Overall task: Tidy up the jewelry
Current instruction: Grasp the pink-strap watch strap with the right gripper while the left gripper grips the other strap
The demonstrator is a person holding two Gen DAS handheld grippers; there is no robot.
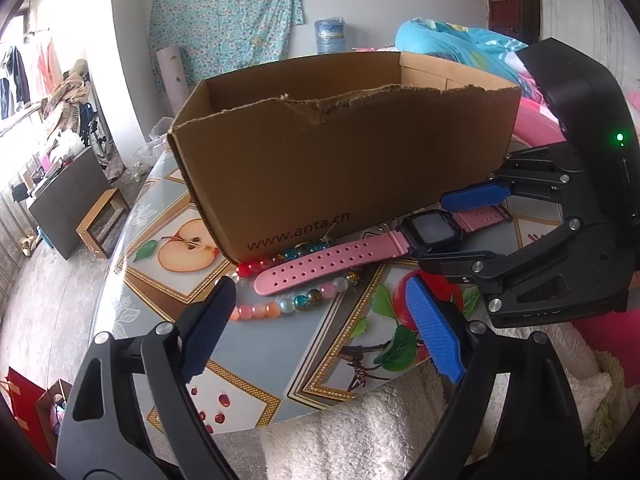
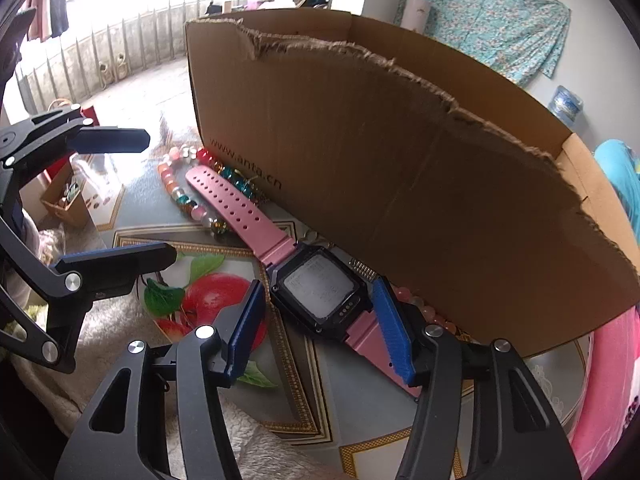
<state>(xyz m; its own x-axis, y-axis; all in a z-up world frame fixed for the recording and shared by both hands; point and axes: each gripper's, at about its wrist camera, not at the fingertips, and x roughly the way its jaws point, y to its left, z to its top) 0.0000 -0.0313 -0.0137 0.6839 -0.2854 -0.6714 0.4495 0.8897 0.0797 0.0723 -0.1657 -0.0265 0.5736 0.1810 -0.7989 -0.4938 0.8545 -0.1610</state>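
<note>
- The pink-strapped digital wristwatch with a black square case point(image 2: 320, 292) lies flat and face up on my counter with the fruit-print covering point(image 2: 224, 264), just in front of the torn brown cardboard box point(image 2: 400, 184).
- Its long axis runs along the box's front wall: in the right wrist view the perforated strap end points up and left, and the other strap end runs down toward my right claw.
- My right claw point(image 2: 320, 328) points steeply down over the watch case, its blue pads point(image 2: 394, 336) on either side of the case and not visibly pressing on it.
- My left claw point(image 1: 320, 332) hangs with its jaws wide above the counter, near the perforated strap tip, holding nothing.
- A bracelet of pink, clear, red and teal glass beads point(image 1: 280, 304) lies under and beside that strap end, touching the box's base.
</note>
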